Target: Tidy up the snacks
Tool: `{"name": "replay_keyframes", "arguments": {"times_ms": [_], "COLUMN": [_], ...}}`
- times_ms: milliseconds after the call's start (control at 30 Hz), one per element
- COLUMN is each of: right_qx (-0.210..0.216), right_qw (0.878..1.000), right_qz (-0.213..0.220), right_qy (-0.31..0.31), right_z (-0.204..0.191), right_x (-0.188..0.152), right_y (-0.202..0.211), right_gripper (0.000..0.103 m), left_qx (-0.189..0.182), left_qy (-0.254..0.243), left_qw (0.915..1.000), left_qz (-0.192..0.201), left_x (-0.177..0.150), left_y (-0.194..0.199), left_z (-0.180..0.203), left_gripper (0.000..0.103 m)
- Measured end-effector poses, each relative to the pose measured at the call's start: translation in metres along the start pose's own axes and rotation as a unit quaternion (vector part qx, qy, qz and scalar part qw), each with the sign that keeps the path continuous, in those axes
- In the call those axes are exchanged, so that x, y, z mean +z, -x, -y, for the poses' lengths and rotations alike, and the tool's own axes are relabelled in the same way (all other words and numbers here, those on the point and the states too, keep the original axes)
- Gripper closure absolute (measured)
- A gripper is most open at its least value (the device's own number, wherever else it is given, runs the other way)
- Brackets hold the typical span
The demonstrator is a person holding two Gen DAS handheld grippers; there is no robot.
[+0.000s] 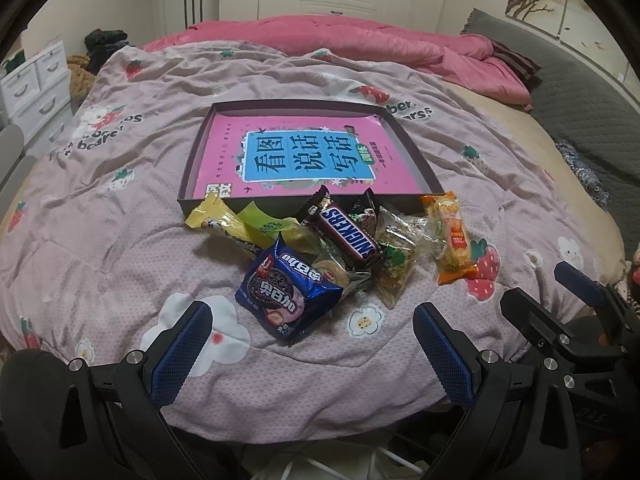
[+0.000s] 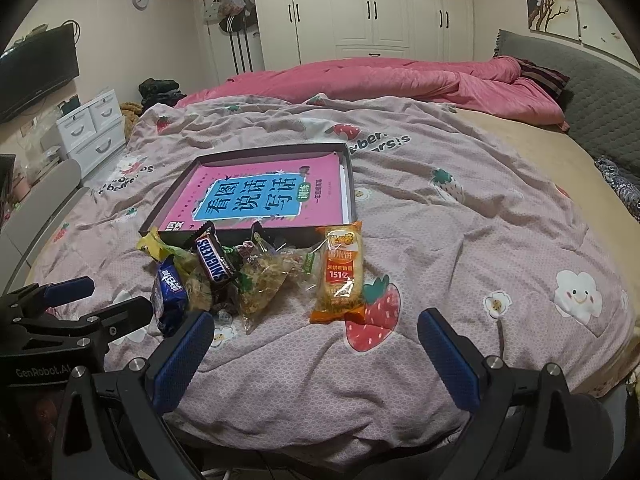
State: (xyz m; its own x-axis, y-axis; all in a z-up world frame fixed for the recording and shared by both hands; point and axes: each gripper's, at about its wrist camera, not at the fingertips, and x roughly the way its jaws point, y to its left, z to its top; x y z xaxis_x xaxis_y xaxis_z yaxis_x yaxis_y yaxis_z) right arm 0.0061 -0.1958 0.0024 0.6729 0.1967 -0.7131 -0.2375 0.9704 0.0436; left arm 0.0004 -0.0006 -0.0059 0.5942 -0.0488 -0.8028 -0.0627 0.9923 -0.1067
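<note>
1. Left gripper: jaws spread, empty, low over the bed.
2. Right gripper: jaws spread, empty.
3. Just ahead of the left jaws: blue cookie pack.
4. Just ahead of the right jaws: orange rice-cracker pack.
5. Beyond: Snickers on the snack pile.
6. Farther: open box holding a pink book.

pale mauve quilt printed with red strawberries and white flowers; rose-pink blanket behind. dark brown tray lined with a hot-pink book bearing a sky-blue title panel. deep blue cookie packet, brown snickers bar with white-blue lettering, orange-and-yellow rice cracker pack, yellow wrapper. blue pads on black gripper frames.
</note>
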Motion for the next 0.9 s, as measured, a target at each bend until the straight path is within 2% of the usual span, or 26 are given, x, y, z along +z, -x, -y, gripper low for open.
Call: {"name": "replay_keyframes", "arguments": {"times_ms": [900], "right_qx": [-0.006], "right_qw": [1.000], "right_qz": [0.008], "right_qy": [0.003], "right_z": [0.0016], "right_x": [0.0052], "right_y": [0.0016], "right_gripper": [0.000], "left_qx": [0.002], "left_qy": [0.003], "left_qw": [1.0000], "left_qz": [0.001], "left_x": [0.0005], "left_y": [-0.0012], "left_z": [-0.0015], "left_gripper": [0.003]}}
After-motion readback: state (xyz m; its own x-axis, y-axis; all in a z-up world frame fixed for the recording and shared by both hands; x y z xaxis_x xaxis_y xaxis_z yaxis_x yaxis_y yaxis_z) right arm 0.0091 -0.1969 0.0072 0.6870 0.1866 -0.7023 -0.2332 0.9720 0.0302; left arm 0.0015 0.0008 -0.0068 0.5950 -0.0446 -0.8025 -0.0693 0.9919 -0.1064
